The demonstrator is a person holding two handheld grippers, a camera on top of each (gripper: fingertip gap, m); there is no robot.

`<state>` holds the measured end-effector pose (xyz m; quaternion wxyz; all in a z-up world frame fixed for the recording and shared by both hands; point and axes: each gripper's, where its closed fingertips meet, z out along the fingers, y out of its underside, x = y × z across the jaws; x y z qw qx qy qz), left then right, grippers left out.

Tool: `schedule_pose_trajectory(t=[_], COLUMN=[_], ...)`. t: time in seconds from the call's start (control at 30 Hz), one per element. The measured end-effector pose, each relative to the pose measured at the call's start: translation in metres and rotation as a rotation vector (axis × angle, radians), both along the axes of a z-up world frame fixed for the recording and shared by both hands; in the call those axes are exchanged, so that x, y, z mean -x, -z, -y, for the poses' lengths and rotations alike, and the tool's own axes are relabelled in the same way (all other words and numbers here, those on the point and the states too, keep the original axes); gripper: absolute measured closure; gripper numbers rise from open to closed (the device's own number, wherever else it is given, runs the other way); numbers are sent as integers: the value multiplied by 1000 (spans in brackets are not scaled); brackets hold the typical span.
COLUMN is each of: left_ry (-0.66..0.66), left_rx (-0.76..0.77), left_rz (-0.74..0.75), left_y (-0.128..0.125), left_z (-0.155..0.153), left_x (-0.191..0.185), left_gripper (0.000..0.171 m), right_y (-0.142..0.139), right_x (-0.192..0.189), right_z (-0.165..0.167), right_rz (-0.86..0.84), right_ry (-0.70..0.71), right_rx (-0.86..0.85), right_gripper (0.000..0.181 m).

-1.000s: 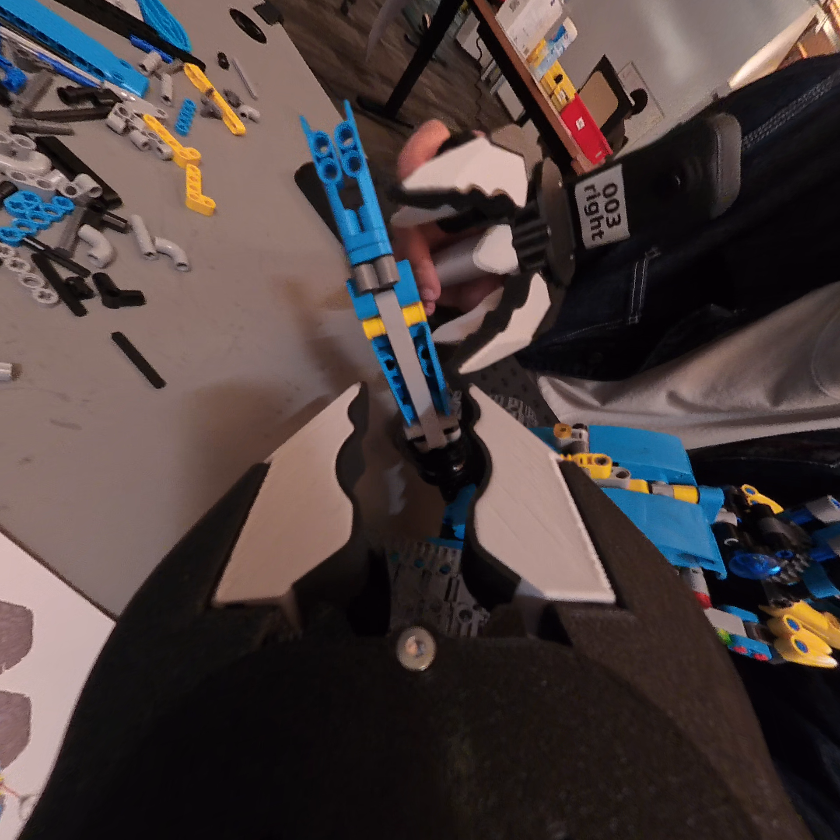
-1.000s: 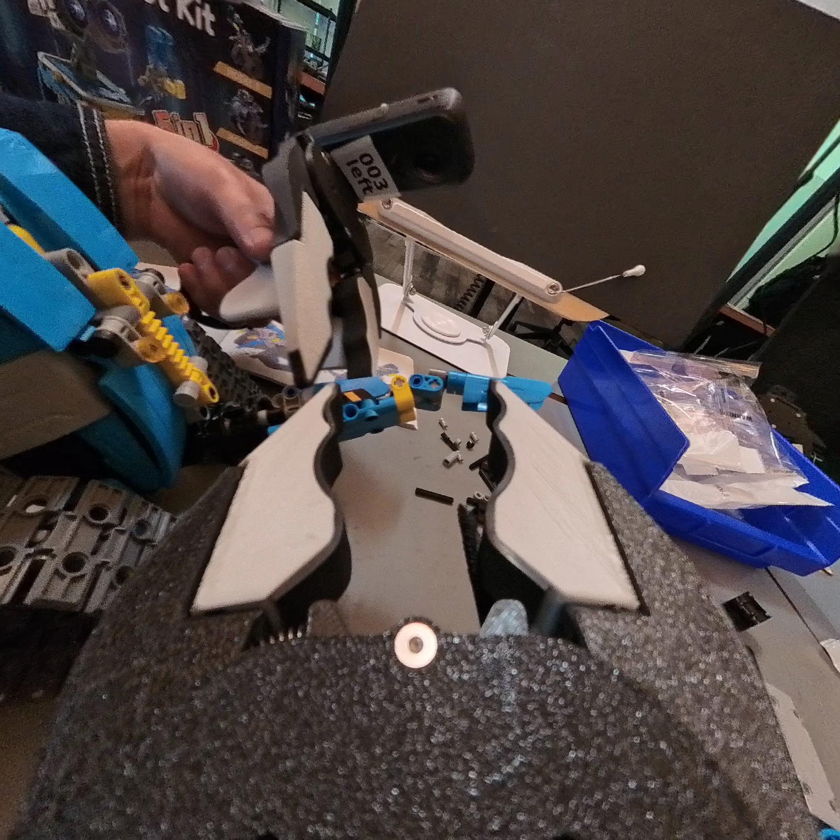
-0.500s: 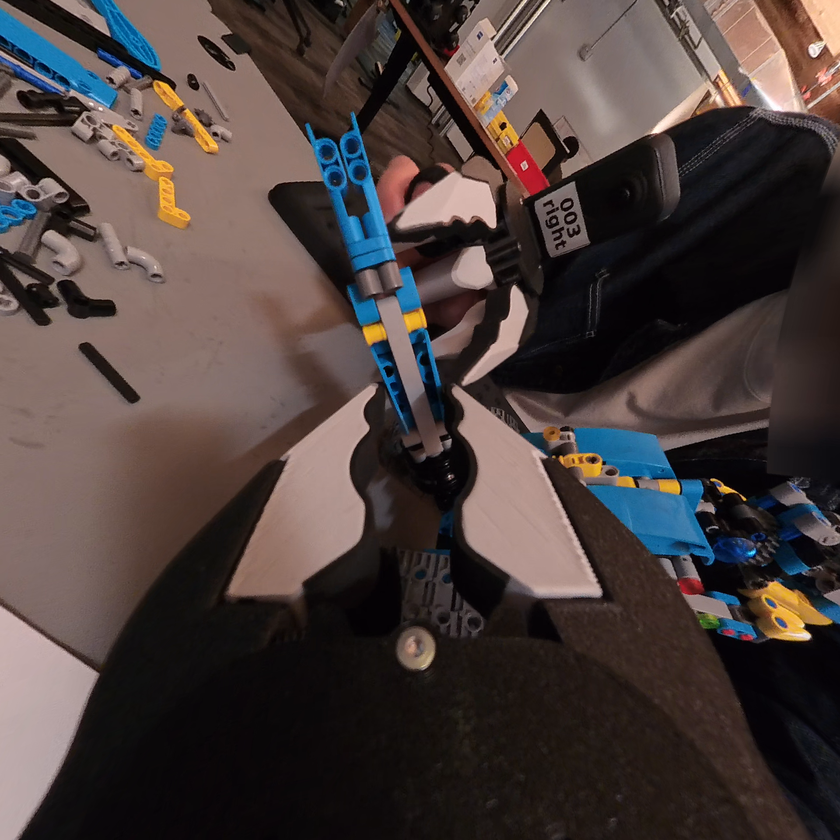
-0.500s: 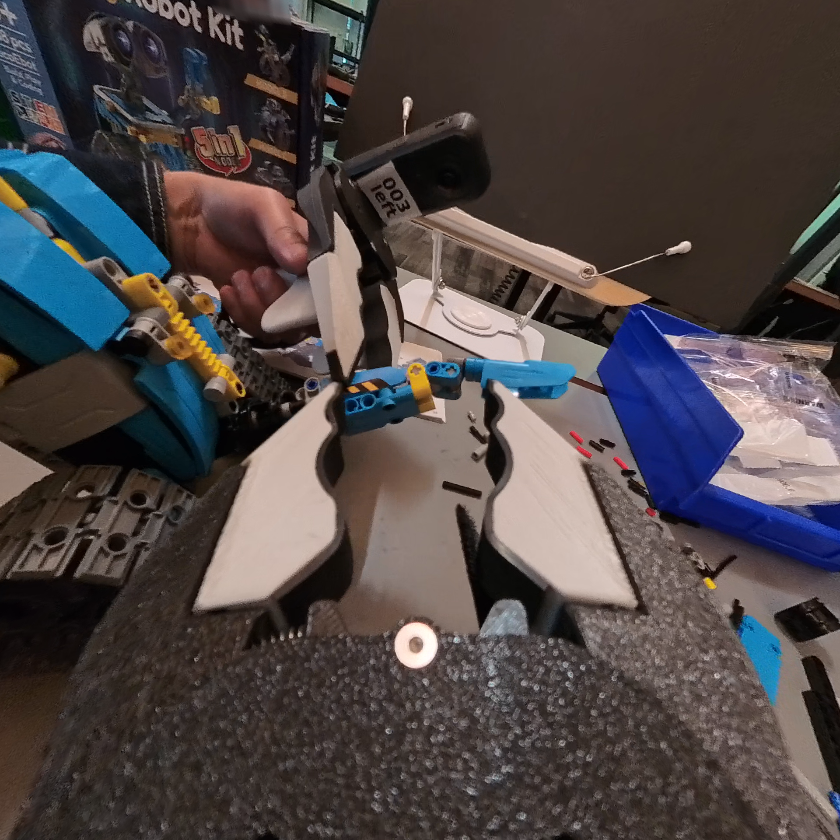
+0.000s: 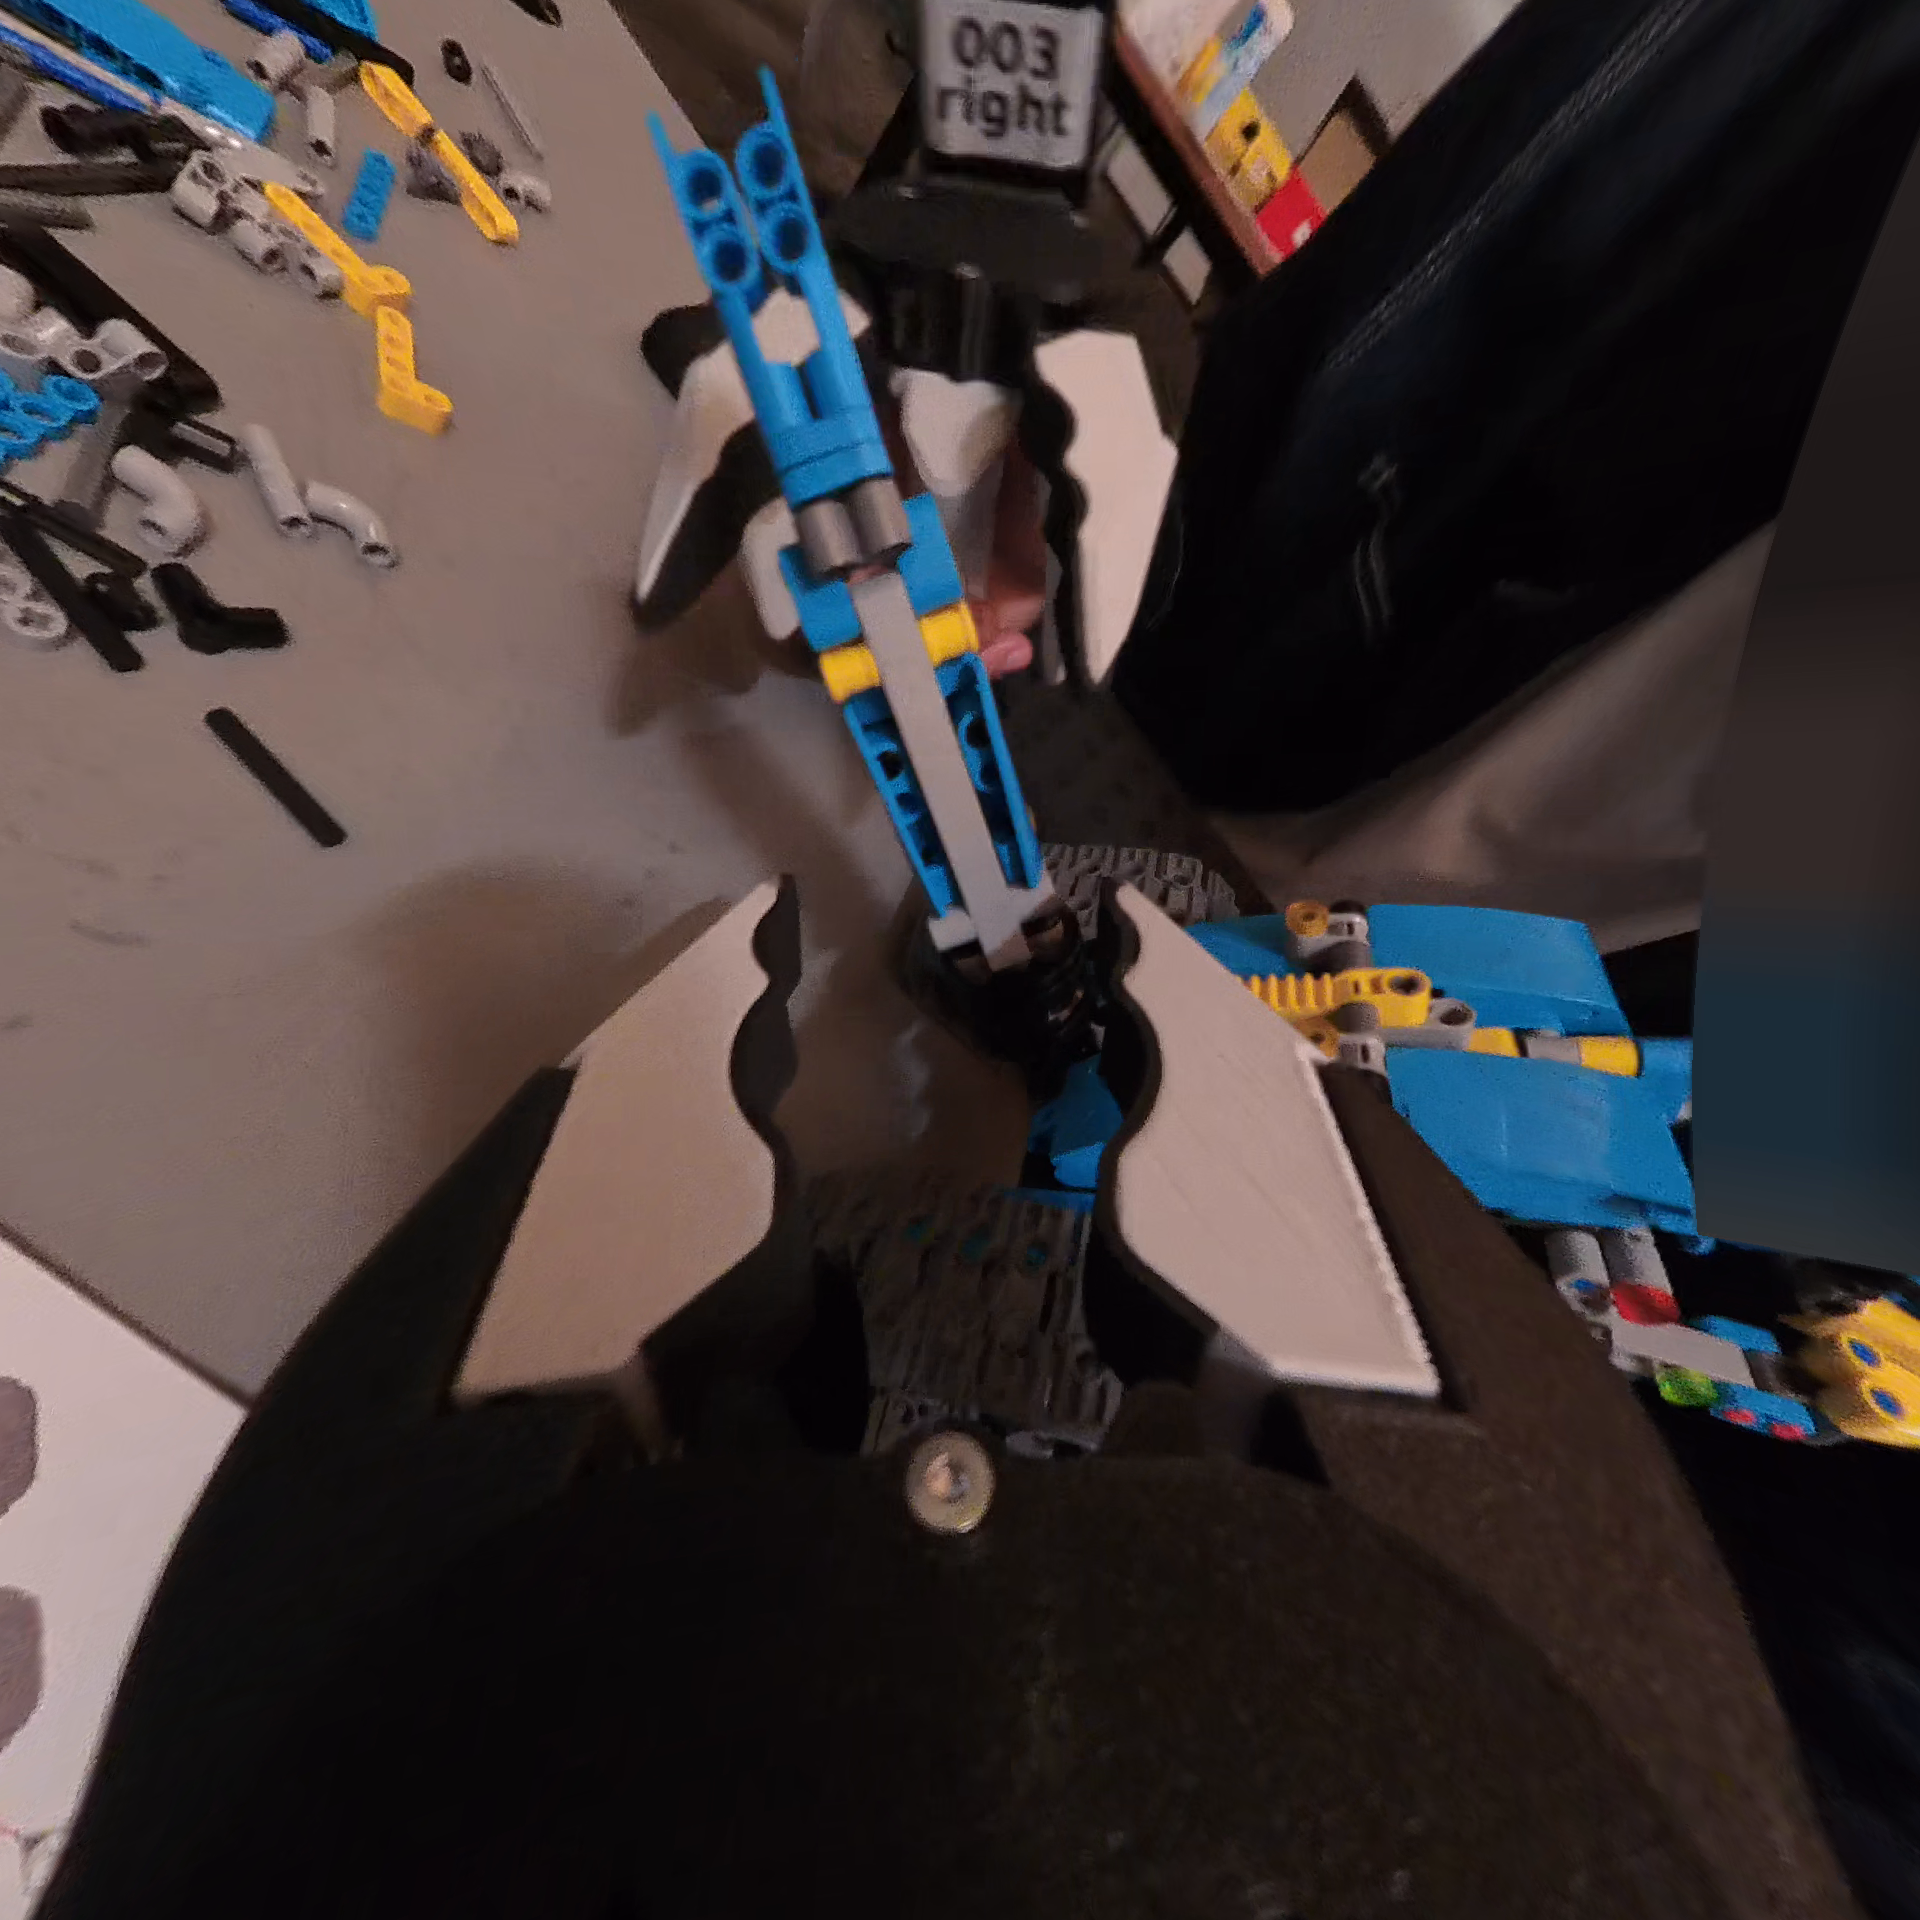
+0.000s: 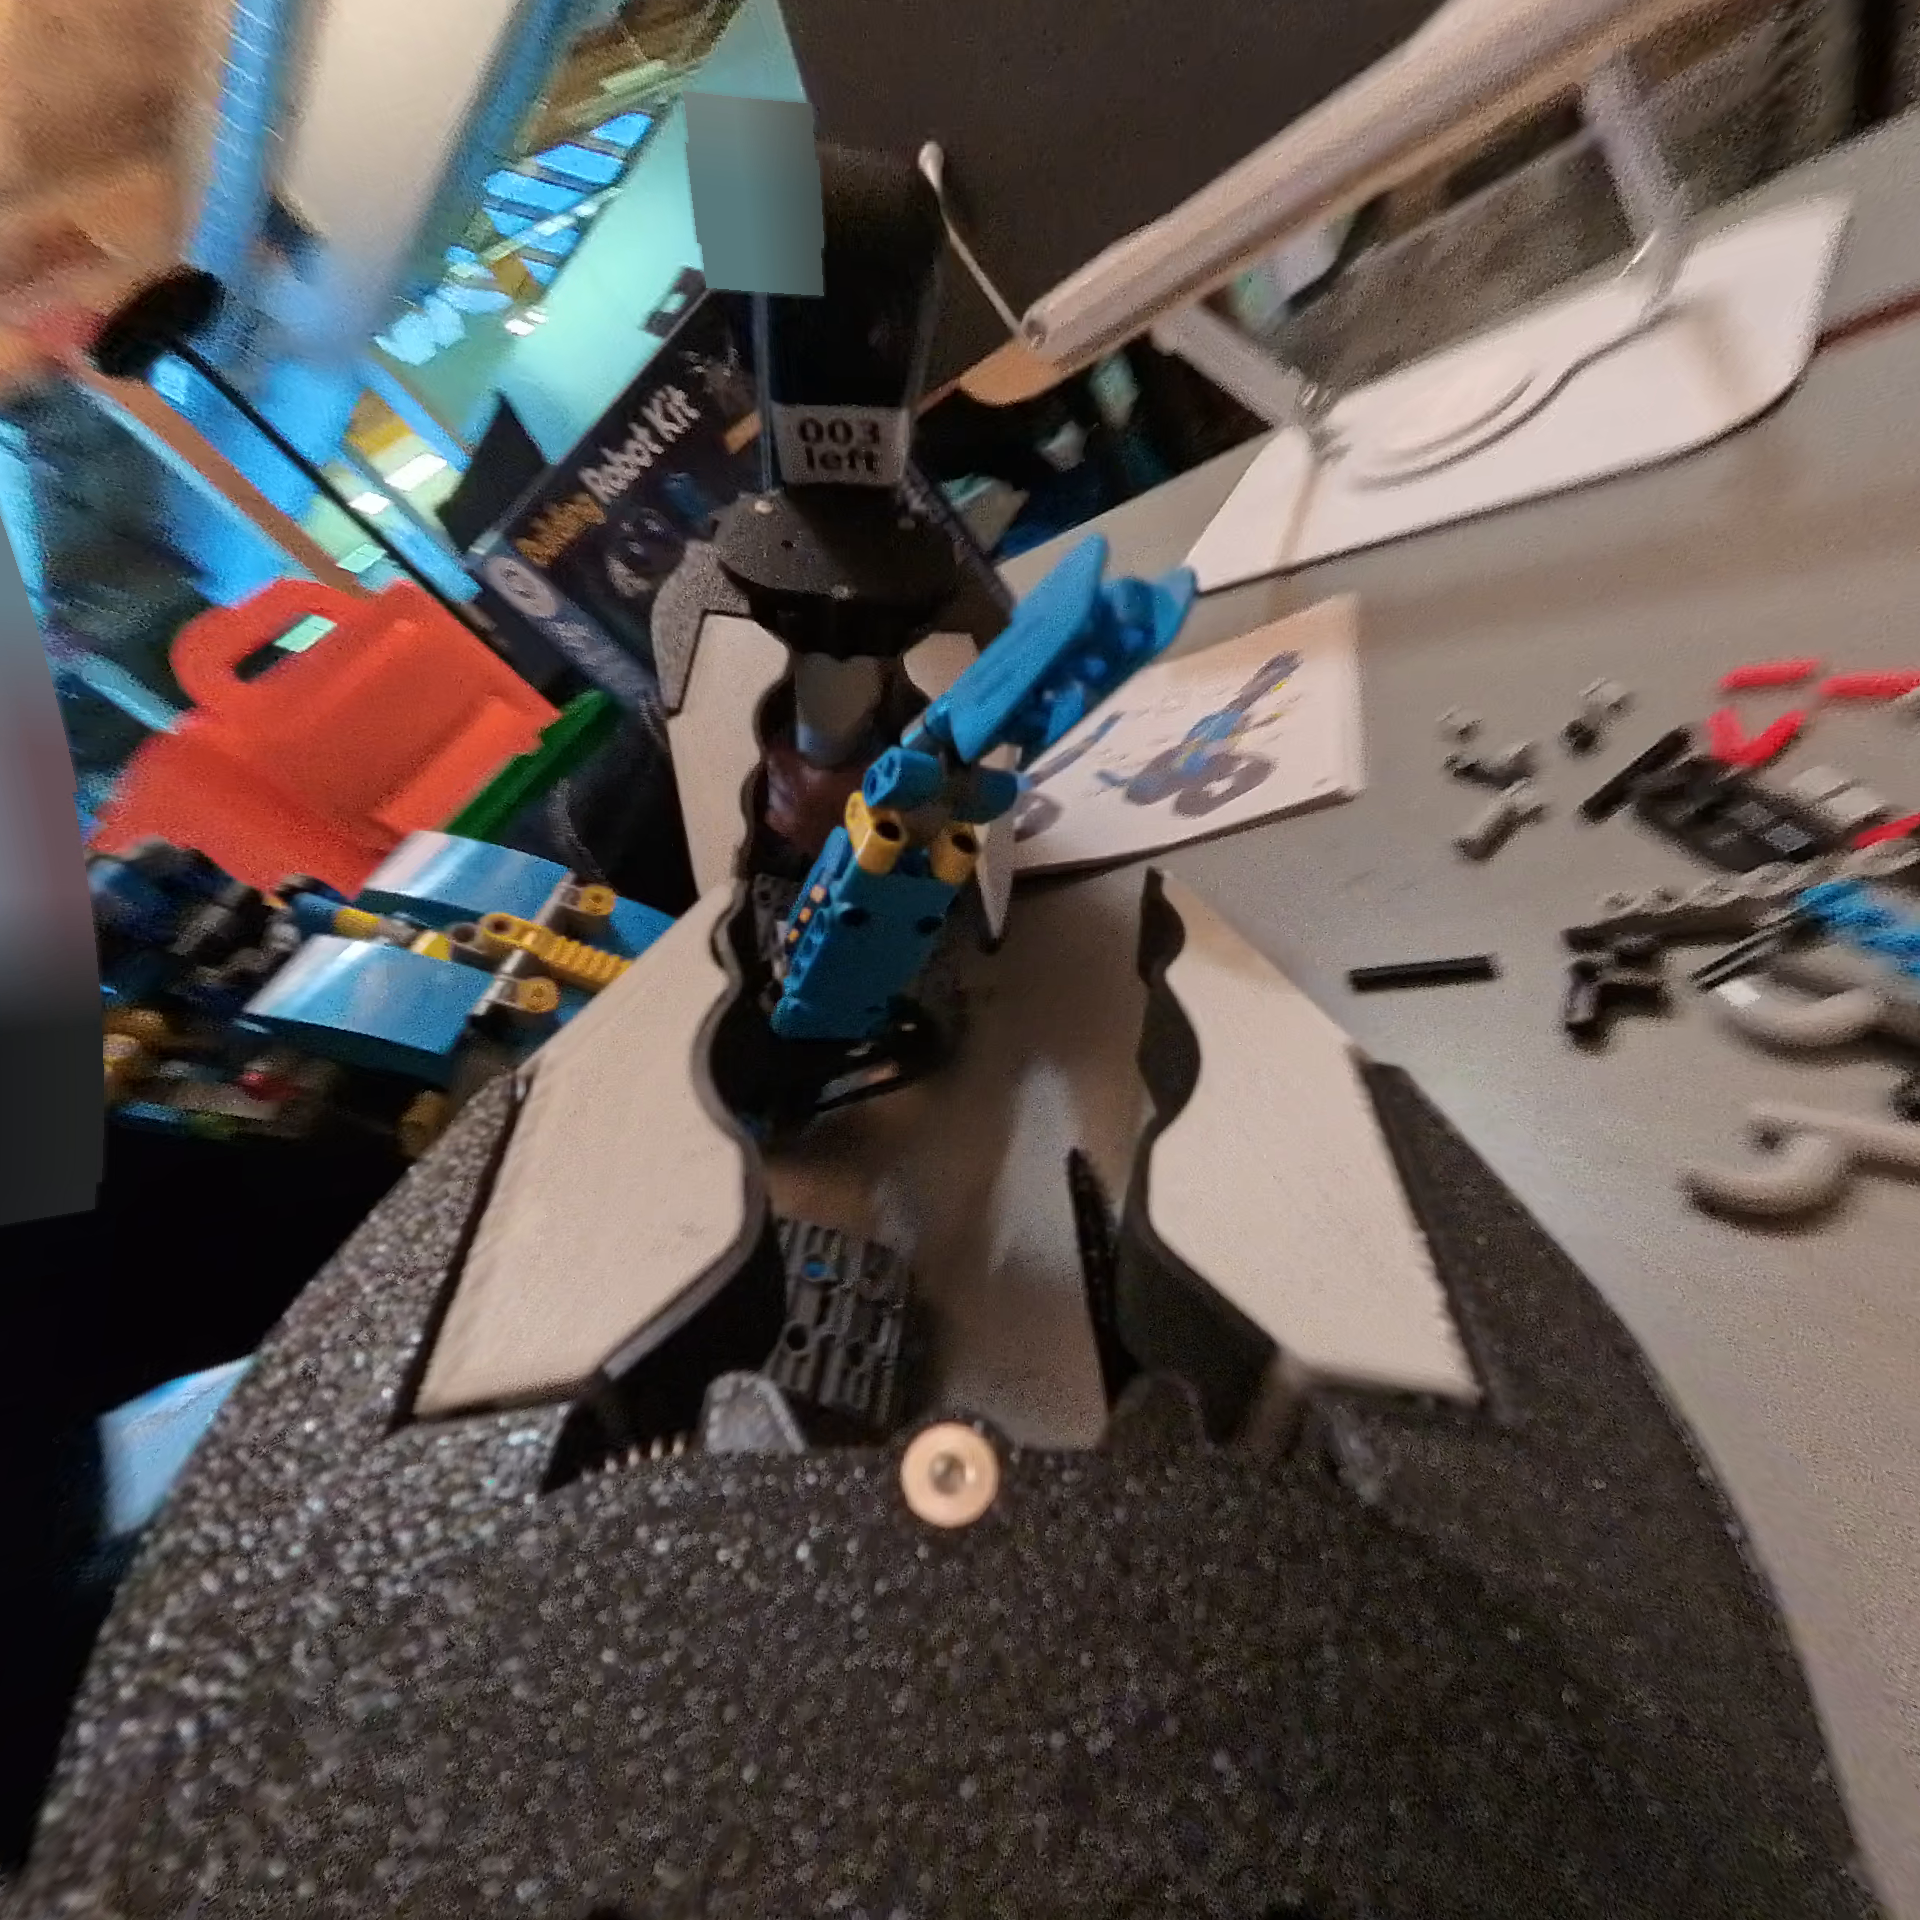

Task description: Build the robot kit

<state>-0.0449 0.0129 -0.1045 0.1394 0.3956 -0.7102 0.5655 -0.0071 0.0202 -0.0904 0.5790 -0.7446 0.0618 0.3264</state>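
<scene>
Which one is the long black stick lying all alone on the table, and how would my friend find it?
Start at the grey table in the left wrist view, with its heap of yellow, grey and black building pieces up top. Below that heap, lying alone on bare tabletop, is the black stick. It is straight, plain and slanted, while its neighbours are bent, coloured or bunched together.

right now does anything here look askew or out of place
Nothing looks broken or spilled. The blue arm piece juts up at a tilt from the blue model at the table edge, between both open grippers, left and right. Loose parts lie scattered on the table.
</scene>
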Motion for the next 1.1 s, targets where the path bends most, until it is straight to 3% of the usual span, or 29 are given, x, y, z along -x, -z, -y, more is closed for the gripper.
schedule_pose_trajectory(t=[0.1, 0.2, 0.47, 0.67, 0.73, 0.77, 0.9, 1.1], left_ry=[-7, -48, -70, -75, -58, -45, -2, -7], left_rx=[-57, -91, -77, -55, -4, 13, -37, -68], left_rz=[-7, -42, -33, -6, -24, -23, -2, 29], left_y=[1, 2, -10, -10, -13, -14, -8, -6], left_z=[7, 4, 6, 5, 3, 1, -3, 1], left_x=[-4, -10, -14, -16, -11, -7, 5, 0], left_gripper=[116, 122, 144, 143, 120, 120, 125, 144], right_y=[2, 2, -1, 0, 3, 4, 14, 11], right_x=[11, 13, 17, 15, 16, 18, 30, 29], right_z=[-1, -2, -4, -4, -4, -3, -3, -3], right_rz=[-112, -111, -143, -162, -152, -146, -73, -53], right_ry=[-101, -113, -139, -130, -129, -136, -168, -159], right_rx=[28, 29, 22, 30, 41, 45, 87, 70], right_gripper=[118, 136, 154, 154, 144, 140, 138, 149])
